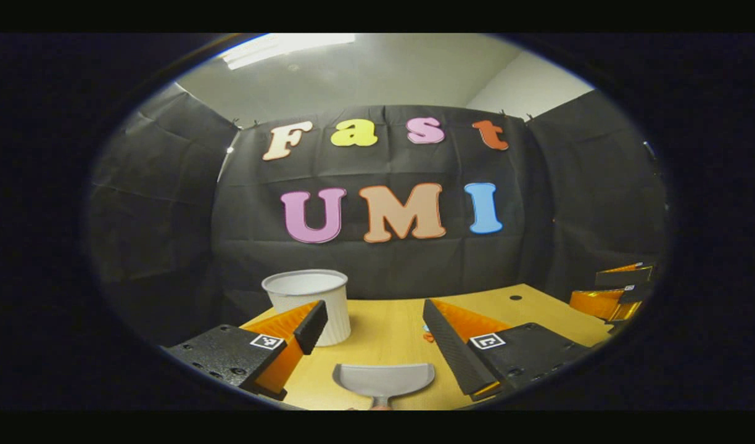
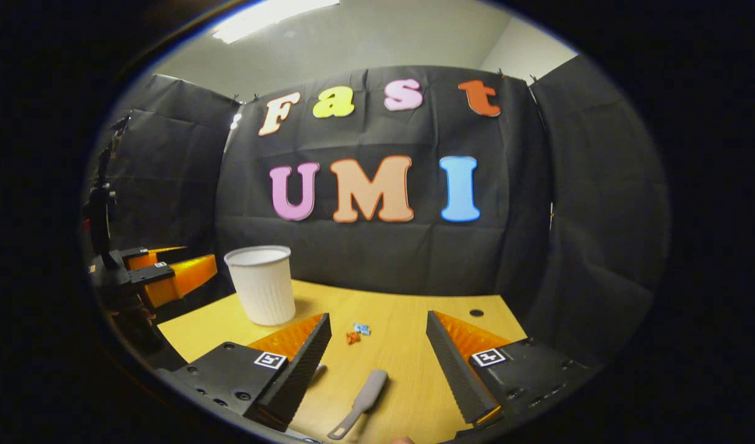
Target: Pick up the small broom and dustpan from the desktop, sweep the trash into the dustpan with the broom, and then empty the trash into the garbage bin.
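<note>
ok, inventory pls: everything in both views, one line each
dustpan: 1, grey, on the desk, near edge, in front of the left claw
broom: 1, grey handle, lying on the desk in front of the right claw
trash: 2 small bits, orange and blue, mid-desk
garbage bin: 1, white, ribbed, upright at the desk's left rear
desk: 1, light wood
left claw: open, above the dustpan
right claw: open, above the broom

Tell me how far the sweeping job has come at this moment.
Nothing looks done. The dustpan and broom lie on the desk; the trash sits unswept beside the bin. The left gripper and right gripper hover open above them. Grasping, sweeping and emptying all remain.
</note>
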Available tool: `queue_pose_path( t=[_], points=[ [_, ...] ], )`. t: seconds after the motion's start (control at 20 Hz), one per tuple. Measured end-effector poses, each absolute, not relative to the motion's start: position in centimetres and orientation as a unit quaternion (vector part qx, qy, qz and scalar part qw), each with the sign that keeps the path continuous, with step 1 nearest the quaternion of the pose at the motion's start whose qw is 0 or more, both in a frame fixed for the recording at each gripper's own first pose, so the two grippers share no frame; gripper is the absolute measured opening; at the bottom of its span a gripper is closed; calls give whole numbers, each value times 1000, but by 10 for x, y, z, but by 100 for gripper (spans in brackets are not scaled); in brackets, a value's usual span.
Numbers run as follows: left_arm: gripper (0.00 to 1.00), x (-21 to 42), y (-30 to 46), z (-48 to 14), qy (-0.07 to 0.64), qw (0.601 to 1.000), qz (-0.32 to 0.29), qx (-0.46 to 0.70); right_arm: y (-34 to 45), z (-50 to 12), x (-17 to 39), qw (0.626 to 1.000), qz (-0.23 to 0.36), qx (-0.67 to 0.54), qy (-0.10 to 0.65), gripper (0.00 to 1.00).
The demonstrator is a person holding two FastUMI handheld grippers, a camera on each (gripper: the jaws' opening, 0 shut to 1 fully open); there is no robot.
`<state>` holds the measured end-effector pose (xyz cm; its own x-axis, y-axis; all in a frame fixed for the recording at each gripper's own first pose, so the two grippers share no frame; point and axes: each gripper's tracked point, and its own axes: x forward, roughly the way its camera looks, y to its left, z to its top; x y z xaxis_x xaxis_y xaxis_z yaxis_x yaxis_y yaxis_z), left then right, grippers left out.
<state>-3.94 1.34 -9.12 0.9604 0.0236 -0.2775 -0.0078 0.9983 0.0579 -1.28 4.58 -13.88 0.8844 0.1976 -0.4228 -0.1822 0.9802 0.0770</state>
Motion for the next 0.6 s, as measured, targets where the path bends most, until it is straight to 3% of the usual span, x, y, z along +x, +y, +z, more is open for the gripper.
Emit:
queue_pose_path(
  t=[0.4,0.6],
  points=[
    [90,-78,18,-212,308,950,12,47,59,-243,-50,926,122,-16,357,92],
    [94,-98,24,-257,374,927,15,29,69,-286,-64,899,122,-18,419,92]
  ],
)
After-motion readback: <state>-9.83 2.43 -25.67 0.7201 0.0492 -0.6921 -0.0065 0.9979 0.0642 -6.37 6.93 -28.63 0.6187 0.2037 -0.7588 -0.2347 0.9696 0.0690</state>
